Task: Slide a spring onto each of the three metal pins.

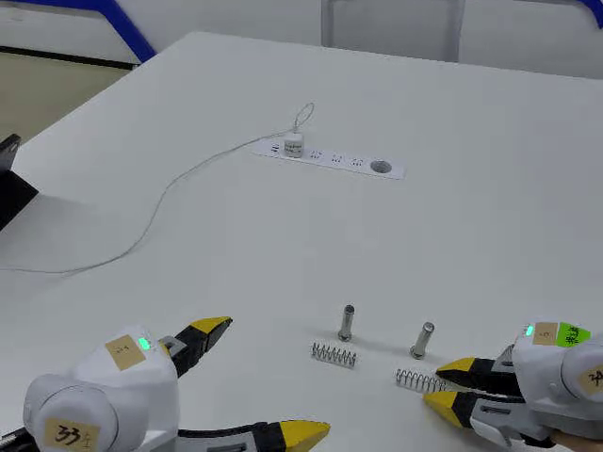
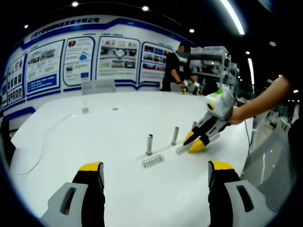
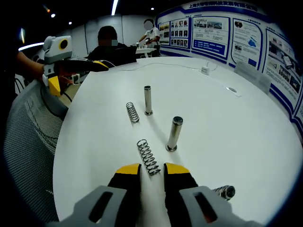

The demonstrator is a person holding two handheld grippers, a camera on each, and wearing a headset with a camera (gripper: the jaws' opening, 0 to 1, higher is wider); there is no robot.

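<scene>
Two metal pins stand upright on the white table, one on the left (image 1: 346, 322) (image 3: 148, 100) and one on the right (image 1: 422, 339) (image 3: 174, 134). A loose spring (image 1: 334, 354) (image 2: 152, 160) lies in front of the left pin. A second spring (image 1: 415, 379) (image 3: 147, 155) lies flat, its near end between the narrowly open tips of my right gripper (image 1: 448, 383) (image 3: 152, 169) (image 2: 193, 143). A third pin (image 3: 227, 192) with coils around it sits by the right finger. My left gripper (image 1: 259, 379) (image 2: 155, 169) is wide open and empty, left of the pins.
A white power strip (image 1: 330, 160) with a plug and a long cable (image 1: 160, 202) lies farther back on the table. A mesh chair (image 3: 28, 142) stands at the table's edge. People stand in the background.
</scene>
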